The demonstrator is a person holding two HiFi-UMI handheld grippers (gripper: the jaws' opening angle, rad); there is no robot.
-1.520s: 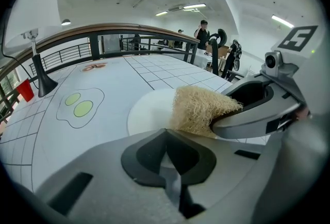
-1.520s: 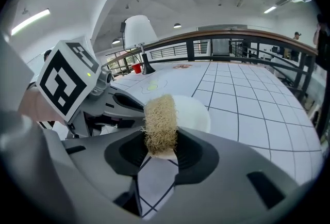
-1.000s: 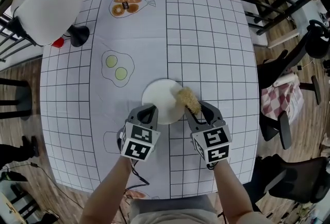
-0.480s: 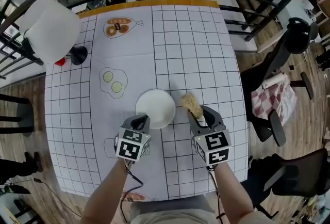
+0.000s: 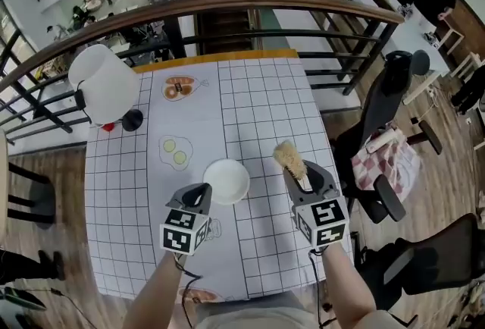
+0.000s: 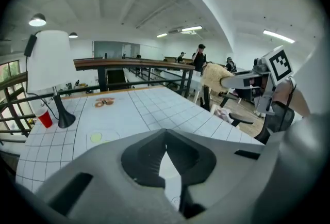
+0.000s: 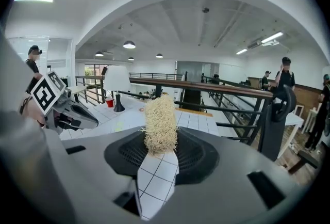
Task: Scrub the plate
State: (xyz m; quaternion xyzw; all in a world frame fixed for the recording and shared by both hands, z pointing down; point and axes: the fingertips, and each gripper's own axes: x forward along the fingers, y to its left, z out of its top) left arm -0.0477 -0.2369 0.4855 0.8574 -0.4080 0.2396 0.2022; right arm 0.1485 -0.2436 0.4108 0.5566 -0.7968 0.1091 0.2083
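Note:
In the head view the round white plate (image 5: 226, 181) sits over the white gridded tablecloth (image 5: 258, 100), and my left gripper (image 5: 201, 196) is shut on its near-left rim. The left gripper view shows only a white sliver of the plate (image 6: 167, 166) between the closed jaws. My right gripper (image 5: 302, 179) is shut on a straw-coloured scrubber (image 5: 290, 158) that sticks up past its jaws, a short way right of the plate and apart from it. The scrubber (image 7: 160, 125) fills the middle of the right gripper view, with the left gripper's marker cube (image 7: 46, 91) at the left.
A white lamp (image 5: 104, 83) with a black base (image 5: 132, 120) and a red cup (image 5: 108, 126) stand at the table's far left. Printed fried eggs (image 5: 176, 151) lie left of the plate. A railing (image 5: 265, 5) runs behind the table, and an office chair (image 5: 386, 115) stands to the right.
The scrubber has come off the plate's right edge and moved right, so the two grippers are now farther apart. The head camera has pulled back, showing more of the room.

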